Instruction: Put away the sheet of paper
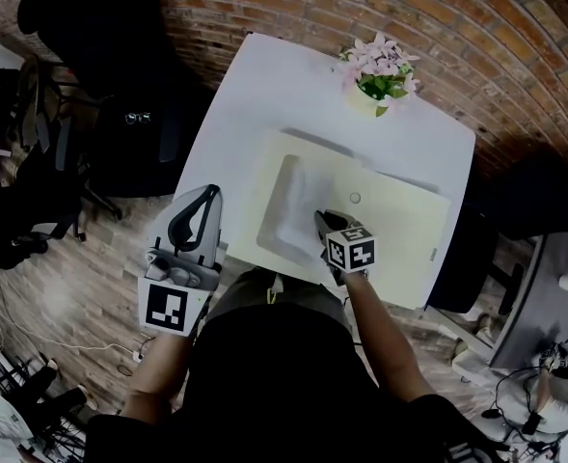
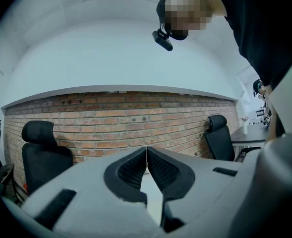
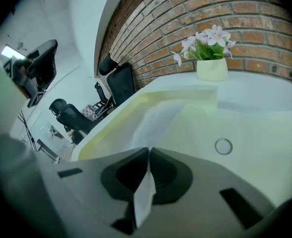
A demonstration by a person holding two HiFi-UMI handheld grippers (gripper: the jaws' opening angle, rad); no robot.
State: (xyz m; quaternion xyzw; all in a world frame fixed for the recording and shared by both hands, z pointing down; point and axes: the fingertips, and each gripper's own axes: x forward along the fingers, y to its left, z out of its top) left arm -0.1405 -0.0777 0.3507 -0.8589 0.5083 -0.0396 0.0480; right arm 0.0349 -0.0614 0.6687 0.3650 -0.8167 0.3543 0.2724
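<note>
The brick wall (image 1: 361, 8) behind the table is rough and reddish, and the floor (image 1: 91, 287) below it is wood planking. The table (image 1: 255, 95) itself is a smooth white slab with rounded corners, and a black padded office chair (image 1: 120, 56) stands off its left side.

A large, flat, pale yellow folder (image 1: 399, 230) lies across most of the near half of the tabletop. Its surface is matte and it has a raised edge along the far side. The sheet of paper (image 1: 288, 215) lies on the folder's left part. It is thin and white and bows a little.

My right gripper (image 1: 324, 222) is clamped on the near edge of that sheet, and a sliver of white shows pinched between its ribbed black pads. My left gripper (image 1: 206, 196) is off the table's left edge and aimed at the wall, with its jaws pressed together on nothing.

A small cream pot (image 1: 365, 99) of pink flowers (image 1: 380, 61) sits at the far side of the table. A small round snap ring (image 1: 355, 198) sits on the folder near its middle.
</note>
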